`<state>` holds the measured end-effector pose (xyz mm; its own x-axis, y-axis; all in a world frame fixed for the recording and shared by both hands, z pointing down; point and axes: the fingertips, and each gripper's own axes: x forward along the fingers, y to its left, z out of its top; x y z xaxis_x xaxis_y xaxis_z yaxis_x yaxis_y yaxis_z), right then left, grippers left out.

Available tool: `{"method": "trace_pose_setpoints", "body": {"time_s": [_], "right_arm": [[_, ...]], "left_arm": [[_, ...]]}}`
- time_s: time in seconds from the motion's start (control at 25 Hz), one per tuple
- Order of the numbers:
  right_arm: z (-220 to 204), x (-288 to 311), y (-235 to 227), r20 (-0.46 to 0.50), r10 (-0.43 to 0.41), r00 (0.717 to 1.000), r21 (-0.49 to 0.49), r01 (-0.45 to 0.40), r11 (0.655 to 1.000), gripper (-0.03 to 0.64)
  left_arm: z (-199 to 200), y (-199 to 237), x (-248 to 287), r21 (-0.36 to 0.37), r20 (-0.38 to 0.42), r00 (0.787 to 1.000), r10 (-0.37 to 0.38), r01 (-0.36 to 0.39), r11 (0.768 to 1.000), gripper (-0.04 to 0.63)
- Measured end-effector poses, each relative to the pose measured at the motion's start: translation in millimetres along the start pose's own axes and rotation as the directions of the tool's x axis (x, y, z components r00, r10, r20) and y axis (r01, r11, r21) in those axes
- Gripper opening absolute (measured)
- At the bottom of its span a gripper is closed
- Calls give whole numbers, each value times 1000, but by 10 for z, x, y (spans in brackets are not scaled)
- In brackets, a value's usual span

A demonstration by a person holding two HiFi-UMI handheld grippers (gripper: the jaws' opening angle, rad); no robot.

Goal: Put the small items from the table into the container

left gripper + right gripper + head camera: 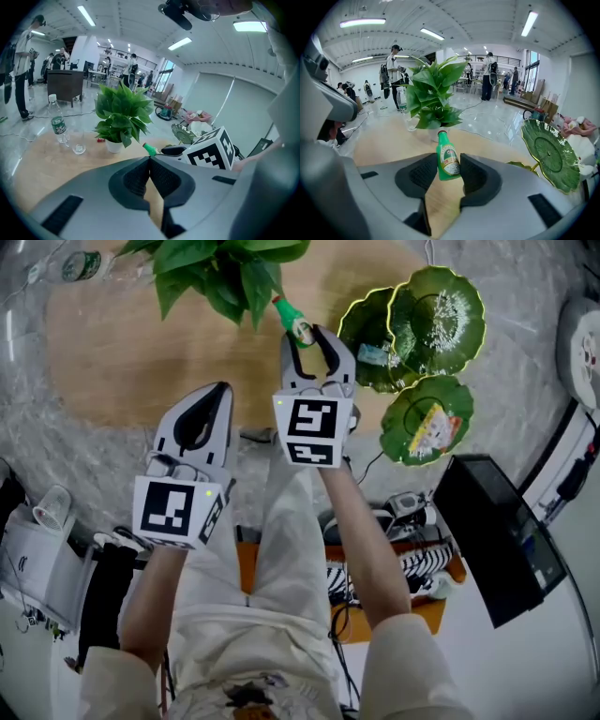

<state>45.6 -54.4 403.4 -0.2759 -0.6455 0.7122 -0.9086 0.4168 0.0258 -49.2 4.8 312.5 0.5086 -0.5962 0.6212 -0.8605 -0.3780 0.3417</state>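
green miniature bottle [448, 161] is clamped between the jaws of the right hand-held gripper [312, 334], held above the wooden counter [103, 352] near the potted plant [220, 268]. left hand-held gripper [150, 160] has its jaws together, empty.

The head view looks steeply down from above the person, with the left gripper [223, 390] and right gripper [307, 341] close below and the wooden tabletop [103, 352] farther off. Each gripper view sits just behind its own jaws and faces low across that tabletop toward the potted plant [433, 101] and the room beyond. All three share the plant and the green bottle [448, 161]; the left gripper view also catches the right gripper on its right.
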Motion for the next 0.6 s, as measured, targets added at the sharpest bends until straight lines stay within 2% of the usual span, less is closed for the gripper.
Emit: {"method": "trace_pose_setpoints", "body": {"time_s": [0.6], "right_arm": [[258,-670,-64,47,1,999,134,-7,991,153]], "left_arm": [[186,-317,-6,52,12,1000,-14,14,999,9]]}}
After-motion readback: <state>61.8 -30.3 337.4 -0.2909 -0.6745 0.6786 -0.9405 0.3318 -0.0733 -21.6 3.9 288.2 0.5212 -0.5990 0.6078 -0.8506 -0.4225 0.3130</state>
